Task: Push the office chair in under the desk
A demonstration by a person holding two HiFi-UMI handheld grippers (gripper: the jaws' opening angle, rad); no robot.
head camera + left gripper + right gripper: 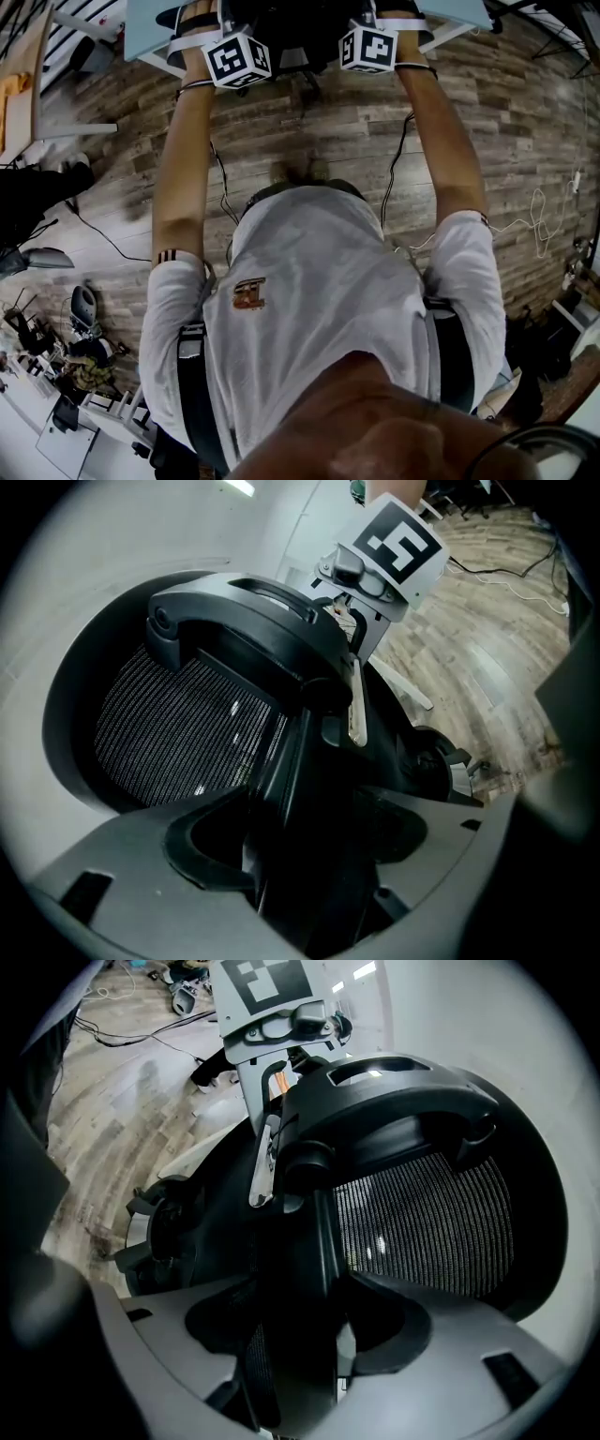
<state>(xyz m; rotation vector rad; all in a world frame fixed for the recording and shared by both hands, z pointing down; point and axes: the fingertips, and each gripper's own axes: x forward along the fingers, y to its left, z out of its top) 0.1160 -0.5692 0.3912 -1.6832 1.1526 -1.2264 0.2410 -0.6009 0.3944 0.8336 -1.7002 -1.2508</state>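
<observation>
Left gripper (302, 850) and right gripper (305, 1330) both clamped on chair (187, 726) back frame, we see; chair close at bench (148, 28) edge.

left arm (180, 159) + right arm (442, 141) stretched forward, roughly parallel | left gripper (302, 855) jaws clamped on chair back (187, 728) | right gripper (298, 1330) jaws clamped on it too | grippers side by side

No readable text, shirt emblem (249, 293) illegible
</observation>
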